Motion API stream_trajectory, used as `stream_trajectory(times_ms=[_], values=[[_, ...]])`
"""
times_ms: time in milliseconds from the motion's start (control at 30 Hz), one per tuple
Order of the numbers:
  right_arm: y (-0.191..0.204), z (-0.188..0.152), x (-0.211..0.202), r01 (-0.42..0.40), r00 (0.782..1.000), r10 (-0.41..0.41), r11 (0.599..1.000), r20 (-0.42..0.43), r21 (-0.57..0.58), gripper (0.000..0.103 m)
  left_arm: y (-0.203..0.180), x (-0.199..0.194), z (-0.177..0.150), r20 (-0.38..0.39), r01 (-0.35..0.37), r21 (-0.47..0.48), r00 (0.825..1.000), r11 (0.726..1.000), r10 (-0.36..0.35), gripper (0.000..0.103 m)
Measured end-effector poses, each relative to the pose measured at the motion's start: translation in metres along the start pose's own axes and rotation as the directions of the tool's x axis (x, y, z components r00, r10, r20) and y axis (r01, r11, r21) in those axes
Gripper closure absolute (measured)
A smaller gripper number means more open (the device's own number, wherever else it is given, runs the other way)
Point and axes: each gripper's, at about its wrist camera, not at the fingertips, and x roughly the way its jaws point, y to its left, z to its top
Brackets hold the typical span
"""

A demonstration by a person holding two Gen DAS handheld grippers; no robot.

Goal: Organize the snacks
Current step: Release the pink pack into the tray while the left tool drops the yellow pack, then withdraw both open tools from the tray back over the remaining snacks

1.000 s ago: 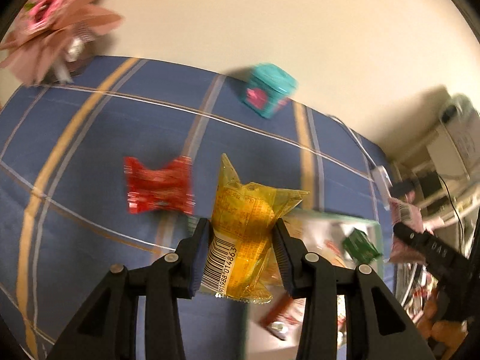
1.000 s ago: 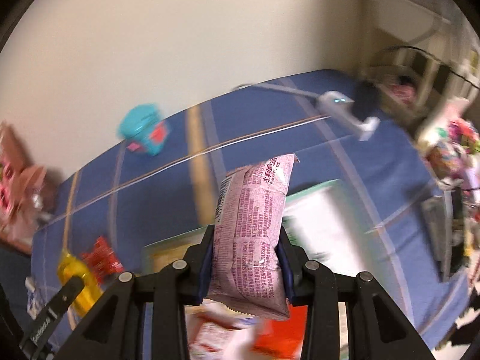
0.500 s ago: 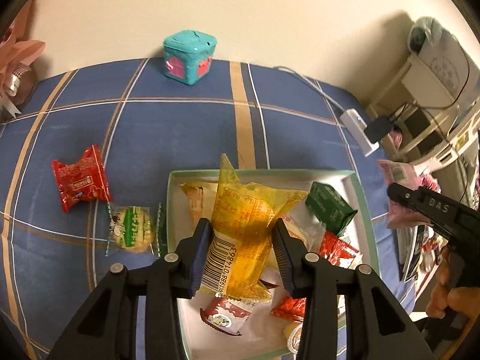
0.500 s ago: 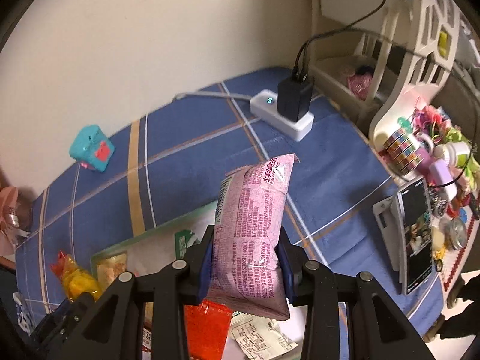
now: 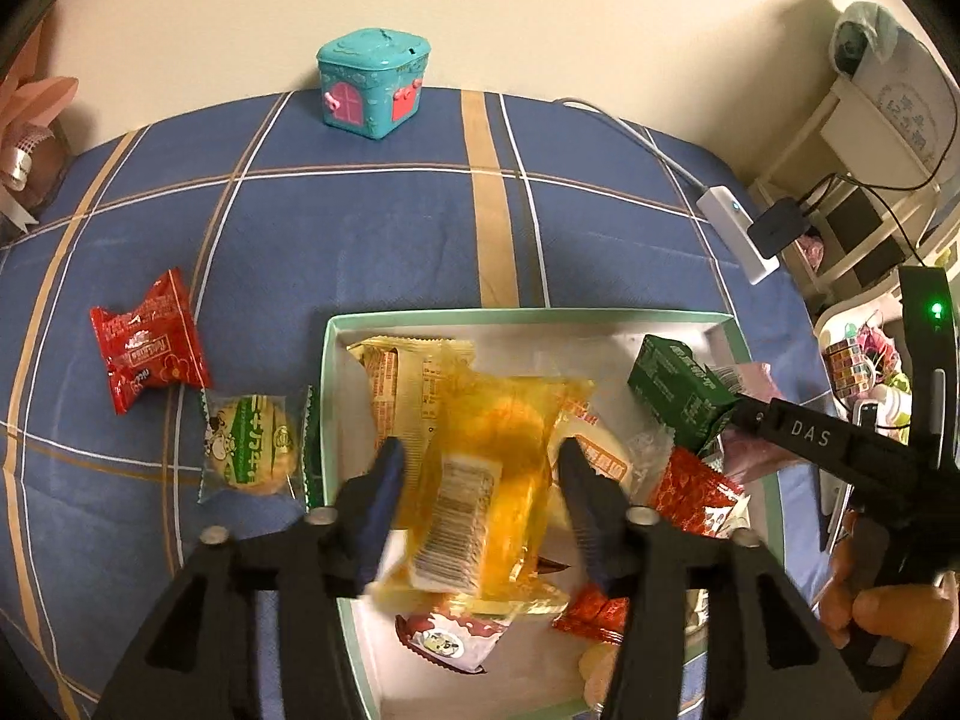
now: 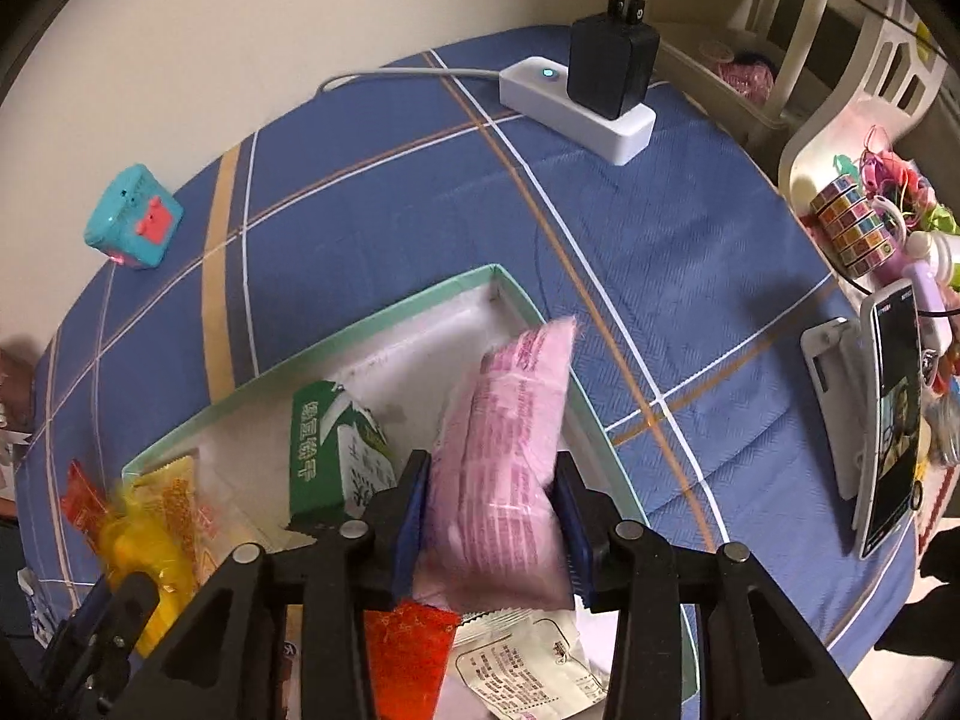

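Note:
A green-rimmed white box [image 5: 528, 317] on the blue checked cloth holds several snack packets, among them a green carton [image 5: 678, 390]. My left gripper [image 5: 480, 468] is open over the box, and the yellow packet [image 5: 480, 480] is blurred and loose between its fingers. My right gripper [image 6: 492, 480] is open at the box's right end [image 6: 528, 306], and the pink packet [image 6: 510, 456] sits blurred between its fingers. A red packet [image 5: 147, 342] and a green-and-white biscuit packet [image 5: 252, 444] lie on the cloth left of the box.
A teal toy house [image 5: 372, 81] stands at the far edge by the wall. A white power strip with a black charger [image 6: 594, 96] lies at the back right. A phone on a stand [image 6: 888, 432] and shelves with trinkets [image 6: 852, 222] crowd the right side.
Both grippers moved over the box and opened. The yellow and pink packets were gripped before and now drop loose between the fingers.

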Motion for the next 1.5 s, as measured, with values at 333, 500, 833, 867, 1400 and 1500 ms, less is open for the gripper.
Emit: stream_trajectory(times_ms=[333, 500, 833, 867, 1400, 1500], values=[[0.004, 0.006, -0.039, -0.012, 0.996, 0.013, 1.000, 0.087, -0.007, 0.037, 0.018, -0.026, 0.010, 0.062, 0.005, -0.057, 0.998, 0.998, -0.001, 0.031], [0.021, 0.009, -0.068, -0.008, 0.988, 0.015, 0.999, 0.156, -0.046, 0.034, 0.049, -0.039, 0.016, 0.100, -0.017, -0.135, 0.995, 0.991, 0.031, 0.028], [0.083, -0.003, -0.089, -0.039, 0.977, 0.075, 0.983, 0.200, -0.177, 0.034, 0.132, -0.058, 0.016, 0.125, -0.109, -0.309, 0.980, 0.945, 0.154, 0.027], [0.092, -0.005, -0.087, -0.043, 0.978, 0.080, 0.981, 0.194, -0.192, 0.034, 0.141, -0.060, 0.015, 0.125, -0.123, -0.325, 0.977, 0.938, 0.171, 0.027], [0.168, -0.035, -0.064, -0.094, 0.982, 0.136, 0.953, 0.131, -0.288, 0.000, 0.209, -0.074, 0.011, 0.117, -0.242, -0.417, 0.942, 0.876, 0.316, 0.002], [0.177, -0.038, -0.061, -0.098, 0.982, 0.140, 0.950, 0.126, -0.295, 0.000, 0.217, -0.076, 0.012, 0.124, -0.263, -0.422, 0.931, 0.867, 0.343, 0.000]])
